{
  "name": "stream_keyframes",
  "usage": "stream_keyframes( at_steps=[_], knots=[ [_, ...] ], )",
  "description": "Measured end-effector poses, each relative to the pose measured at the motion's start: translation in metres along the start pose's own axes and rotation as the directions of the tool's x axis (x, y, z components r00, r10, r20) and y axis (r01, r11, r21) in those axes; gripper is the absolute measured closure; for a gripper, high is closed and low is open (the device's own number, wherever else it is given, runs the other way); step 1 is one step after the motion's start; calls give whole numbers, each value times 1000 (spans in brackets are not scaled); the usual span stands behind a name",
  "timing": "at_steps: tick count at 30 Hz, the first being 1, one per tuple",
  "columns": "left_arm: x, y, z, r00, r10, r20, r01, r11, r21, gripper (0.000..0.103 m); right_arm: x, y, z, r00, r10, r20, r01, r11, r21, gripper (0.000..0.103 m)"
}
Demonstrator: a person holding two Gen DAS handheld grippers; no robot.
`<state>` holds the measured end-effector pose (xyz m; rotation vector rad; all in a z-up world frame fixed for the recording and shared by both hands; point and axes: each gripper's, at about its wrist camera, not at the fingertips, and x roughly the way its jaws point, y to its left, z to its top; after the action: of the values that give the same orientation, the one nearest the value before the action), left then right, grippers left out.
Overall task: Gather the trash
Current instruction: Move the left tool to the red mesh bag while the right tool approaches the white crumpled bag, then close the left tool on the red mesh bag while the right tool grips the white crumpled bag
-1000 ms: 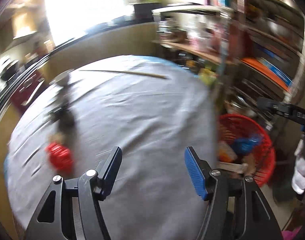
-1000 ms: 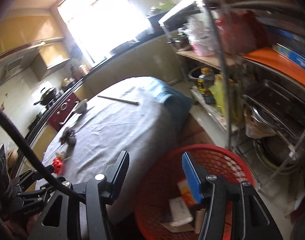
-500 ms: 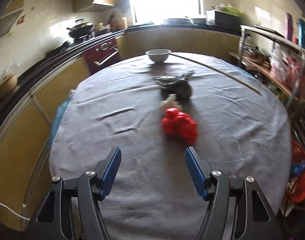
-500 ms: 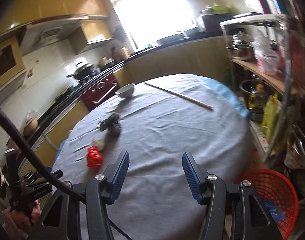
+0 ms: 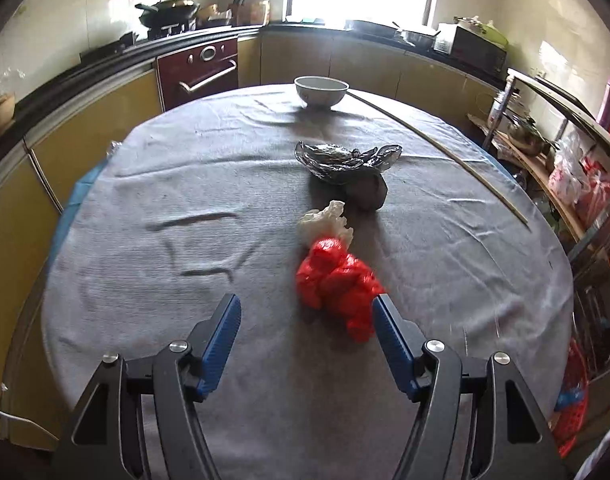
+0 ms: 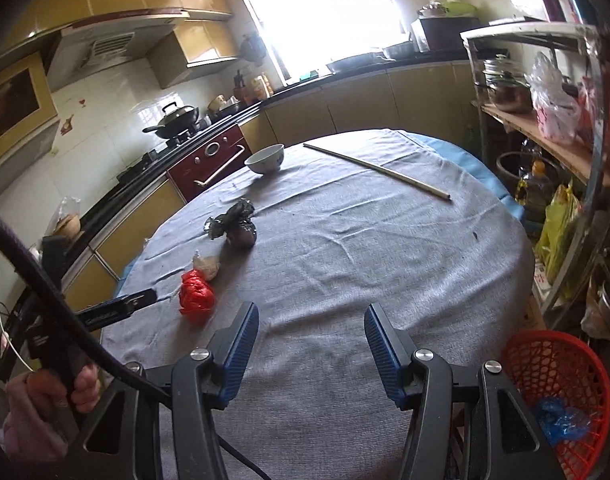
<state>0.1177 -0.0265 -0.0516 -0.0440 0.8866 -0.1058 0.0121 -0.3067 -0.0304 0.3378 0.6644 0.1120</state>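
Observation:
A crumpled red plastic bag (image 5: 337,284) lies on the grey tablecloth (image 5: 185,184), with a white paper wad (image 5: 325,222), a dark lump (image 5: 369,194) and crumpled foil (image 5: 341,158) in a row behind it. My left gripper (image 5: 305,312) is open and empty, just short of the red bag, which sits by its right finger. My right gripper (image 6: 311,322) is open and empty above the table's near side. It sees the red bag (image 6: 196,296), paper wad (image 6: 207,266), foil (image 6: 235,216), and left gripper (image 6: 117,308). A red trash basket (image 6: 557,392) stands on the floor right.
A white bowl (image 5: 321,91) and a long thin stick (image 5: 437,142) lie at the table's far side. Kitchen counters and a stove (image 5: 173,8) ring the table. A cluttered metal shelf (image 6: 545,120) stands right of the table, beside the basket (image 5: 573,396).
Both grippers swung from the basket side back over the table. My left gripper has moved closer to the red bag. Both stayed open.

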Motion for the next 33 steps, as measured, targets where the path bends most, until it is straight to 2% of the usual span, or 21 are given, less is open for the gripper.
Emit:
stream_keyframes(
  at_steps=[8,15,17,18,20,22,28,33],
  knots=[
    [30,-15,7,1000,6,5,-6,999,-50,34,11,-2,3,1000,24,-9,-24,1000,11,44],
    [57,-16,8,999,21,-36,-24,997,-76,34,26,5,5,999,47,-25,-47,999,-11,44],
    [61,-10,8,999,-6,-49,0,995,-104,34,31,9,10,998,58,-27,-58,998,-23,44],
    [62,-8,7,999,-16,-50,10,993,-113,34,34,12,12,998,63,-28,-64,998,-31,44],
    [61,-3,7,999,-30,-43,24,993,-119,44,40,18,17,997,71,-34,-73,996,-52,44],
    [57,1,6,999,-42,-34,38,992,-116,47,51,27,23,995,86,-46,-89,993,-77,44],
    [43,12,4,997,-73,-15,71,992,-101,49,95,59,45,988,127,-87,-140,978,-157,44],
    [28,25,5,998,-54,19,56,995,-80,49,141,79,59,979,153,-137,-176,969,-172,44]
  ],
)
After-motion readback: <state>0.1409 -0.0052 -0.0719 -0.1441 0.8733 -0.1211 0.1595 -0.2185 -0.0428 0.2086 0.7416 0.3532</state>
